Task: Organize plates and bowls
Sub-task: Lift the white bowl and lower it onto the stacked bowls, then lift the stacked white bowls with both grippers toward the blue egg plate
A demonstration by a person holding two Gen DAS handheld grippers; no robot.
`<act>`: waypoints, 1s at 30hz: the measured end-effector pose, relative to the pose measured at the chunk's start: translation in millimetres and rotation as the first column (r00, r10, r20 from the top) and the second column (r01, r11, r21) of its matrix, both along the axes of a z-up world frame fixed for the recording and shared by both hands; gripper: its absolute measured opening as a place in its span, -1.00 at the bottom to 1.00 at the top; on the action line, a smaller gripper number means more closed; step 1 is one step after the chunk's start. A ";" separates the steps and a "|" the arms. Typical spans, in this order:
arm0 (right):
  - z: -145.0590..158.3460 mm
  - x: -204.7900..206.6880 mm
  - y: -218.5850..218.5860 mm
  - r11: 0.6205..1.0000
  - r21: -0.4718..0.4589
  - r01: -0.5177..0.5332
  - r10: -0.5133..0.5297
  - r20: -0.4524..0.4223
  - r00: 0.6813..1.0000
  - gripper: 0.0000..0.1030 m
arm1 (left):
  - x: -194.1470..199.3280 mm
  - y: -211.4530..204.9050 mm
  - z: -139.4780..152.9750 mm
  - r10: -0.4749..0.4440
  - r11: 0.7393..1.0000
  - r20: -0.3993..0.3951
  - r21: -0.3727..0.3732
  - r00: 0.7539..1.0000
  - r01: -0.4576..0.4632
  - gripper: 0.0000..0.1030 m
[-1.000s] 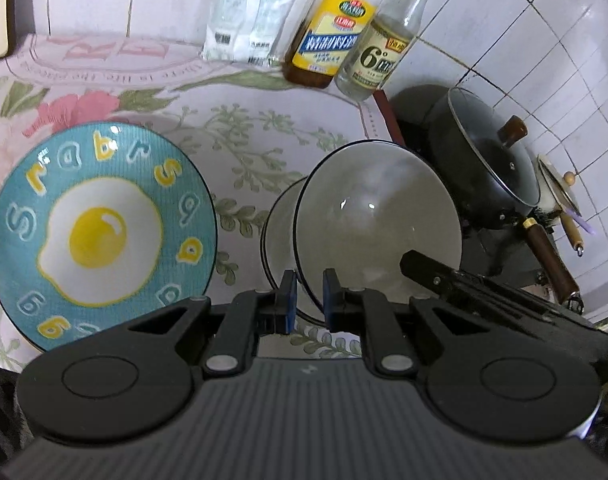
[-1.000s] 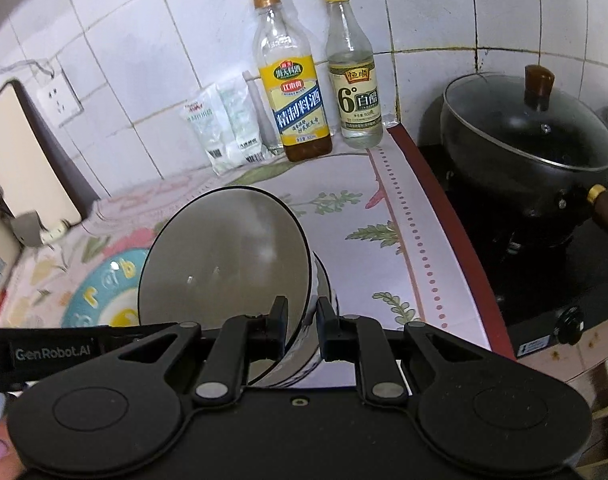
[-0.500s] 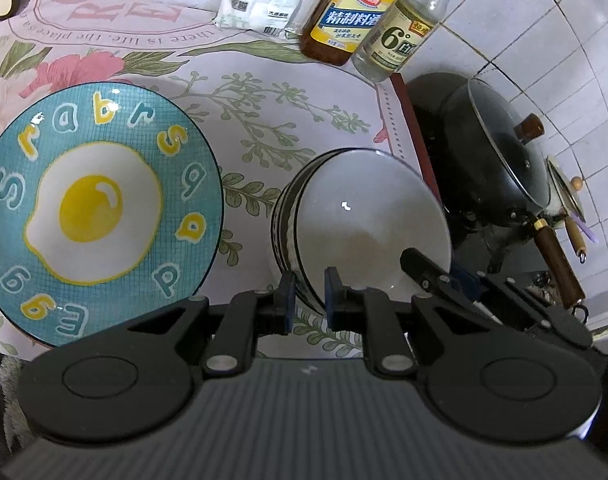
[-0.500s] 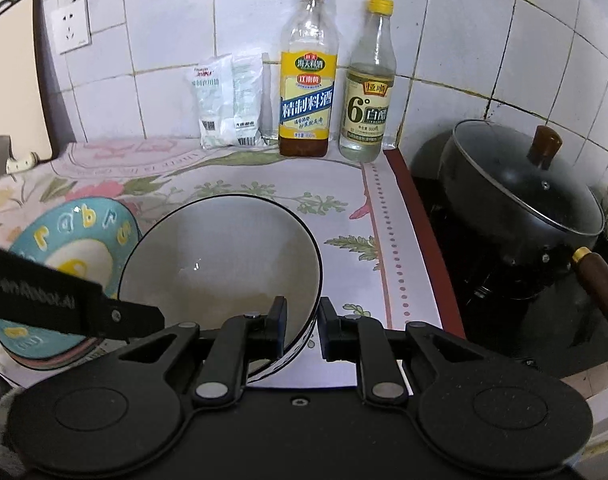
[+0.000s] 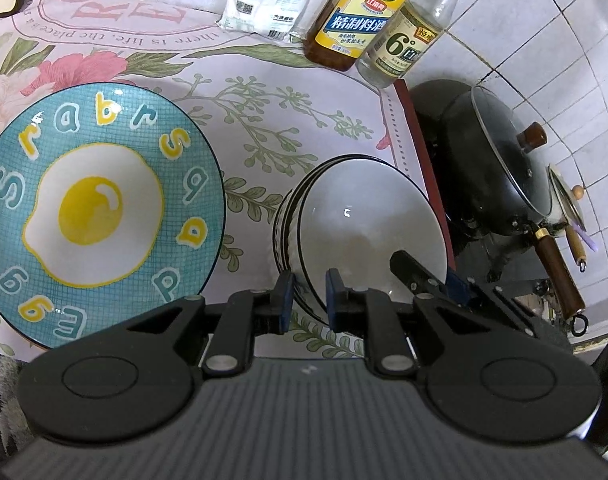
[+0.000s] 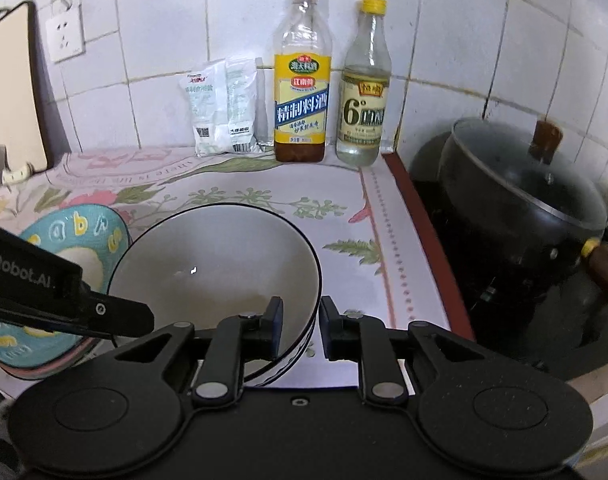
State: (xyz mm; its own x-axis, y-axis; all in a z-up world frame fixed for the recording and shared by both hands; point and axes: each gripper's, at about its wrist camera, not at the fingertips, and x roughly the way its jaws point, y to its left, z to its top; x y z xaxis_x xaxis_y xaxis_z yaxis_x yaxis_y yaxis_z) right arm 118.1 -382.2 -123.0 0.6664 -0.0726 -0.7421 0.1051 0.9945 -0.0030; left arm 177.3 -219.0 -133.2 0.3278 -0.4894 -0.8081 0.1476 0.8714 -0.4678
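Note:
A white bowl with a black rim [image 5: 364, 216] sits nested on a stack of matching bowls on the flowered cloth; it also shows in the right wrist view [image 6: 216, 264]. My left gripper [image 5: 307, 300] straddles the near-left rim, jaws slightly apart around it. My right gripper [image 6: 301, 328] straddles the near-right rim, jaws slightly apart. A blue plate with a fried-egg picture [image 5: 96, 204] lies to the left, also in the right wrist view [image 6: 76, 232].
Two bottles [image 6: 302, 76] [image 6: 364, 88] and white packets [image 6: 220, 108] stand at the tiled wall. A black lidded pot [image 6: 520, 196] sits on the stove to the right. A cutting board [image 6: 8, 92] leans at far left.
The held bowl has gone from tilted to level and come down onto the bowl stack. Both grippers have moved with it and their jaws have loosened a little.

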 end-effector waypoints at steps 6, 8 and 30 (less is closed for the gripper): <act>3.6 -10.2 -15.7 0.988 0.125 0.086 -0.087 0.000 0.996 -0.14 | -5.8 -8.2 5.3 -0.057 0.996 0.065 0.066 0.996 0.053 -0.72; 1.5 -14.3 -20.8 0.978 0.184 0.101 -0.102 -0.001 0.995 -0.14 | -7.7 -9.6 7.3 -0.064 0.995 0.095 0.081 0.993 0.056 -0.72; 11.3 -46.0 -15.4 0.987 0.141 -0.080 0.052 0.188 0.981 -0.09 | -13.3 12.2 13.1 -0.014 1.000 0.149 -0.013 0.989 0.016 -0.54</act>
State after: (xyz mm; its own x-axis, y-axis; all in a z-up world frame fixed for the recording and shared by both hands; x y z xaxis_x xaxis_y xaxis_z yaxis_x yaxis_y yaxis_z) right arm 72.1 -397.6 -111.7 0.7918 0.0767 -0.6060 0.0244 0.9873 0.1568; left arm 164.1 -206.8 -120.1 0.4363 -0.5061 -0.7440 0.2296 0.8621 -0.4518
